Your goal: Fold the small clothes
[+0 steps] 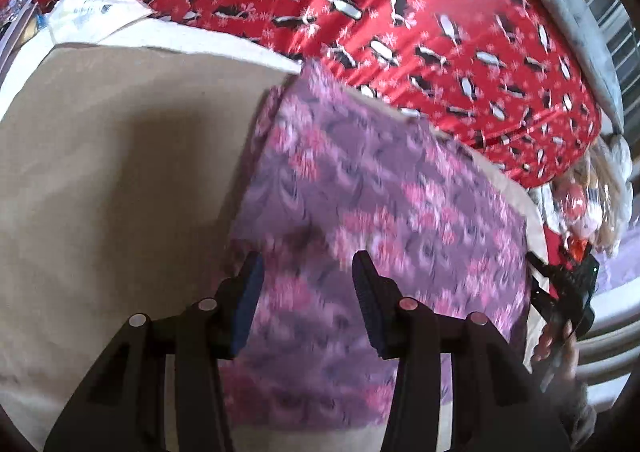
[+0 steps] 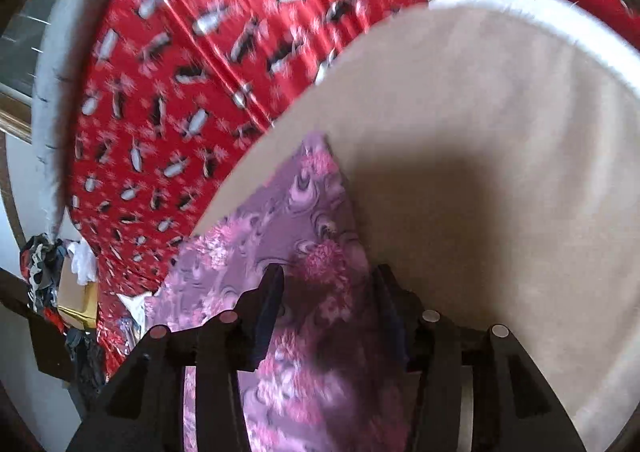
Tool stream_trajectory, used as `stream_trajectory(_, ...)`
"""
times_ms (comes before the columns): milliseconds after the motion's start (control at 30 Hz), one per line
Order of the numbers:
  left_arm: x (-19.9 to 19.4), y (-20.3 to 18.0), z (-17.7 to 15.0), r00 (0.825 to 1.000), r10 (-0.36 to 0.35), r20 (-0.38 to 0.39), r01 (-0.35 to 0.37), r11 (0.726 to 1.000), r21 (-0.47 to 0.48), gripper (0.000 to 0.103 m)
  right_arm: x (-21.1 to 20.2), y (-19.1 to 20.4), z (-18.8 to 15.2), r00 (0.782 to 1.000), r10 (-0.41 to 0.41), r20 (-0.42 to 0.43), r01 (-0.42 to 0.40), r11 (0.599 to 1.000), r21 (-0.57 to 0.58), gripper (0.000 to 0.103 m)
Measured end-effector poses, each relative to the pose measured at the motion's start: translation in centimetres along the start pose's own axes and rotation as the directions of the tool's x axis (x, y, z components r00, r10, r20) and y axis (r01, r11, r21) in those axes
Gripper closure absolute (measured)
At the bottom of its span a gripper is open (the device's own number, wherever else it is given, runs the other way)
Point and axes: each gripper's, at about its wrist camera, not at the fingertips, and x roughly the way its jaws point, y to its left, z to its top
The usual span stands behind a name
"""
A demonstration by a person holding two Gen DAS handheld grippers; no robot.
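Right gripper (image 1: 560,292) in left view only

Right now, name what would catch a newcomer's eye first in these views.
The red penguin-print cover fills the far side in both views. In front of it, a purple floral cloth lies flat on a beige board, with the open left gripper and right gripper over it.

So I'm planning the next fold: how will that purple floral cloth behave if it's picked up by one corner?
The purple floral cloth lies flat and thin on the beige board, so it likely droops limply from one corner. It probably weighs little. Its soft weave looks matte, so it should hardly slip from the tongs.
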Motion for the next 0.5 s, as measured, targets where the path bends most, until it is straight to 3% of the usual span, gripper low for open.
stream_trajectory(33, 0.0, -0.3, 0.5, 1.000, -0.007, 0.012, 0.007, 1.000, -0.010, 0.059, 0.4, 1.4, 0.2, 1.000, -0.002, 0.007, 0.003, 0.998, -0.062, 0.086)
stream_trajectory(67, 0.1, -0.1, 1.0, 0.999, -0.018, 0.030, 0.019, 0.999, -0.026, 0.059, 0.4, 2.3, 0.5, 1.000, -0.007, 0.029, 0.011, 0.993, -0.114, 0.095)
stream_trajectory(133, 0.3, 0.4, 1.1, 0.999, -0.008, 0.044, 0.009, 0.999, -0.033, 0.059, -1.1, 3.0, 0.2, 0.991, 0.038, 0.131, -0.016, 0.986, -0.165, 0.095)
stream_trajectory(200, 1.5, 0.7, 0.7, 0.995, 0.091, 0.037, -0.091, 0.996, -0.006, 0.059, -1.7, 2.6, 0.4, 0.978, 0.046, 0.205, -0.013, 0.988, -0.157, 0.098)
stream_trajectory(233, 2.5, 1.1, 0.5, 0.989, 0.149, 0.017, -0.149, 0.989, 0.006, 0.058, -1.1, 1.7, 0.5, 0.981, 0.015, 0.194, 0.012, 0.991, -0.136, 0.099)
stream_trajectory(267, 3.7, 2.0, 0.2, 0.985, 0.175, -0.016, -0.175, 0.985, -0.005, 0.056, 0.3, 0.5, 0.7, 0.992, -0.030, 0.123, 0.043, 0.993, -0.108, 0.098)
stream_trajectory(300, 3.7, 2.8, 0.0, 0.991, 0.136, -0.005, -0.136, 0.990, -0.036, 0.056, 1.6, -0.7, 0.6, 0.996, -0.076, 0.042, 0.079, 0.994, -0.076, 0.096)
stream_trajectory(333, 3.3, 3.3, 0.0, 0.994, 0.111, 0.004, -0.110, 0.992, -0.063, 0.057, 1.1, -1.2, 0.5, 0.997, -0.042, 0.070, 0.046, 0.997, -0.058, 0.097)
stream_trajectory(400, 2.3, 3.8, 0.2, 0.997, 0.073, -0.006, -0.073, 0.990, -0.124, 0.059, -1.1, -0.6, 0.3, 0.984, -0.090, 0.154, 0.097, 0.994, -0.042, 0.086)
stream_trajectory(433, 1.9, 3.6, 0.2, 0.998, 0.061, 0.000, -0.061, 0.990, -0.124, 0.059, -2.4, -0.1, 0.0, 0.977, -0.077, 0.197, 0.090, 0.994, -0.054, 0.085)
stream_trajectory(500, 0.9, 2.4, 0.1, 0.999, 0.035, 0.029, -0.033, 0.996, -0.086, 0.059, -4.3, 1.0, -1.0, 0.970, 0.046, 0.241, -0.022, 0.994, -0.103, 0.086)
